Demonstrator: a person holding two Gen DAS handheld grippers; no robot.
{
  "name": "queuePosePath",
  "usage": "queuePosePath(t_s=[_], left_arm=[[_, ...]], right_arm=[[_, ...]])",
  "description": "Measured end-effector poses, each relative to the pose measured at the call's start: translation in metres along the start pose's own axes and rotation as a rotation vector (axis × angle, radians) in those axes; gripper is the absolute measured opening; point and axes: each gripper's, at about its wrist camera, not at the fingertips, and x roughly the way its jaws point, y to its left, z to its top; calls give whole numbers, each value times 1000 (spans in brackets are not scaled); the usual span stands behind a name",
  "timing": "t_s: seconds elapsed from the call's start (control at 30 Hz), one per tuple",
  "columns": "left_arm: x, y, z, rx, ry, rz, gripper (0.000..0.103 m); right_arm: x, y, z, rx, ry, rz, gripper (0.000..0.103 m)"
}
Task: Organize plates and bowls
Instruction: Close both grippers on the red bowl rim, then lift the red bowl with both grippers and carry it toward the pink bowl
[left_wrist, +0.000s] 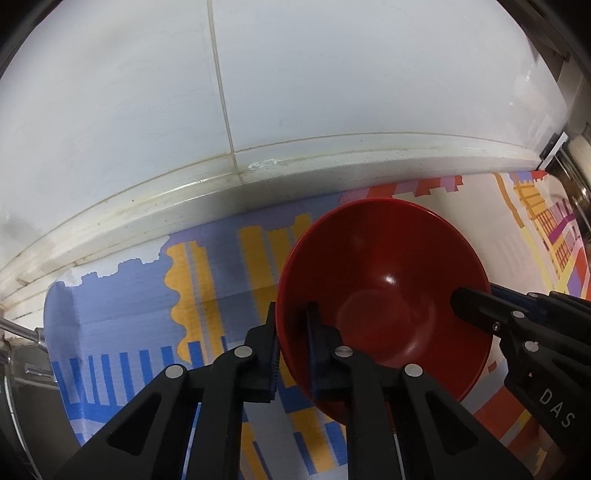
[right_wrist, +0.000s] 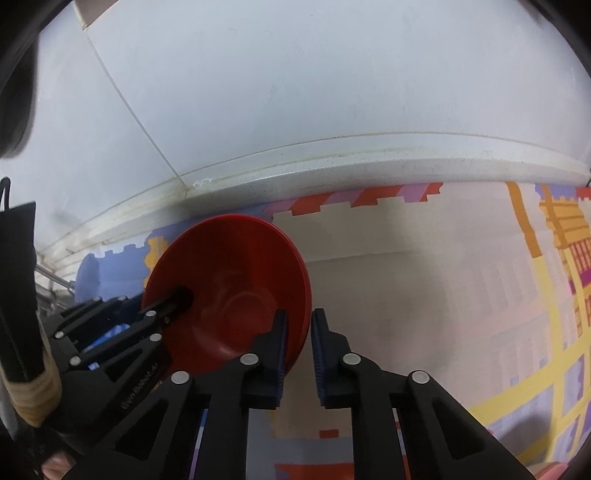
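Observation:
A glossy red bowl (left_wrist: 384, 280) stands on a colourful patterned mat (left_wrist: 129, 295), and layered rims suggest more than one bowl nested. In the left wrist view my left gripper (left_wrist: 293, 307) is shut on the bowl's left rim, one finger inside and one outside. My right gripper (left_wrist: 476, 295) comes in from the right, one finger lying inside the bowl. In the right wrist view the right gripper (right_wrist: 301, 314) straddles the bowl's (right_wrist: 236, 266) right rim, shut on it. The left gripper (right_wrist: 155, 299) holds the opposite rim.
A white tiled wall (left_wrist: 332, 74) with a raised ledge (left_wrist: 295, 166) runs right behind the mat (right_wrist: 406, 277). Metal rods (left_wrist: 22, 330) show at the far left, metal ware (left_wrist: 581, 199) at the far right. A hand (right_wrist: 55, 465) holds the left tool.

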Motion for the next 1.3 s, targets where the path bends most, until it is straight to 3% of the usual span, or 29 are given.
queuePosePath(t_s=[0.43,0.8,1.3], left_arm=[[-30,-5,-13,-43,-11,-24,13],[-89,-32,-31,-30,-84,-56,13],[-156,-107,-59,56,-174,-112,14]], right_arm=[[-19,-5,-8,33,-13,14,10],[-77,-12,-33,1,-87,1,10],[-170,-48,-76,23,-201,-37,10]])
